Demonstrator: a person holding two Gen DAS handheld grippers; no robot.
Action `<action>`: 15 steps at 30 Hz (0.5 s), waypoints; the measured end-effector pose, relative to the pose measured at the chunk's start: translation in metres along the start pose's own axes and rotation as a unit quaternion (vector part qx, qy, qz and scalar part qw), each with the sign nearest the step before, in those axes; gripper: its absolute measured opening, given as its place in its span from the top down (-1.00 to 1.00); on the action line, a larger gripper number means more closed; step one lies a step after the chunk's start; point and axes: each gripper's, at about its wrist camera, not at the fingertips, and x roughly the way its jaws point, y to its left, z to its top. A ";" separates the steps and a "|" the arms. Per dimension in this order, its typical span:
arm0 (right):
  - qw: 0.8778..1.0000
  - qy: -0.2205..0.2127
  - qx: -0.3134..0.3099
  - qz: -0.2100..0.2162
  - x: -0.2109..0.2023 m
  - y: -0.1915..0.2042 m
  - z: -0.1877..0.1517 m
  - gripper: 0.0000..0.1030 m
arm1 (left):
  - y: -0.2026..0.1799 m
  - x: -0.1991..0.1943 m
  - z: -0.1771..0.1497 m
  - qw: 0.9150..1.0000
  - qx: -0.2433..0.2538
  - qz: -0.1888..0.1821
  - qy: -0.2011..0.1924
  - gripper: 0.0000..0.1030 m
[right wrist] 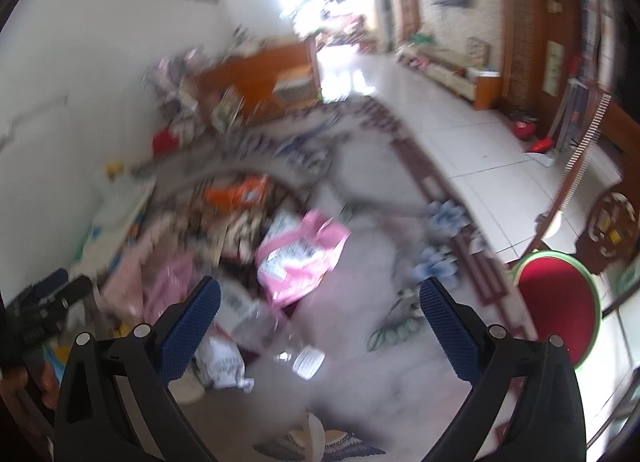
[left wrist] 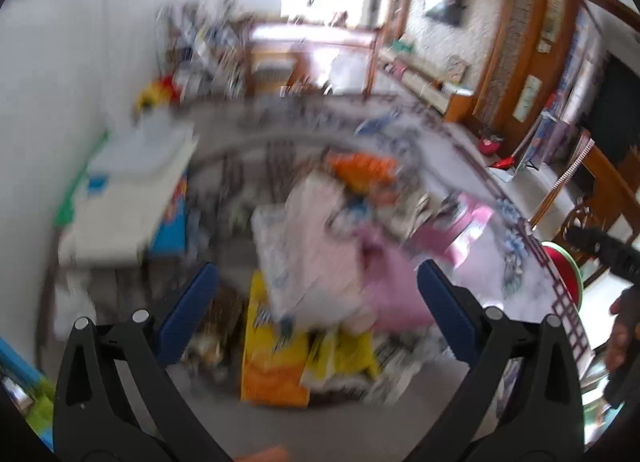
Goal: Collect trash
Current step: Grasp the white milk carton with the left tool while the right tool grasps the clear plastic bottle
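Blur is smearing both views, so I am reading shapes more than labels. Starting at the left, a pale low box-like thing (left wrist: 120, 197) is sitting against the wall, and I cannot tell what it is. Just right of it, the trash pile (left wrist: 320, 254) is lying on a patterned rug (left wrist: 472, 165): a pale pink wrapper on top, an orange packet (left wrist: 360, 167) behind it, and a yellow-and-orange bag (left wrist: 272, 358) nearest me. My left hand-held gripper (left wrist: 316, 298) is hanging over that heap with its jaws spread wide and nothing between them; I judge it is held open like this so it can drop onto the top wrapper.

Moving right, the right wrist view is showing a pink printed bag (right wrist: 300, 258) lying flat on the rug, with a crumpled clear plastic piece (right wrist: 256, 322) and a small white cap-like object (right wrist: 308, 362) closer in. My right hand-held gripper (right wrist: 320, 310) is also released and empty, poised above that clear plastic. Farthest right, a red round seat with a green rim (right wrist: 556, 302) is standing at the rug's edge, apart from the litter. Nothing is collected at this moment, as far as I can judge.
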 end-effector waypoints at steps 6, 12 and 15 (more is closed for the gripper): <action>0.996 0.076 -0.028 0.037 0.044 0.011 -0.014 -0.80 | 0.015 0.037 -0.033 0.997 0.000 0.001 0.082 -0.84; 0.992 0.104 -0.053 0.055 0.059 0.024 -0.012 -0.54 | 0.030 0.046 -0.031 0.993 -0.053 -0.033 0.099 -0.77; 0.992 0.102 -0.054 0.060 0.059 0.027 -0.007 -0.54 | 0.025 0.032 -0.012 0.992 -0.048 -0.079 0.090 -0.77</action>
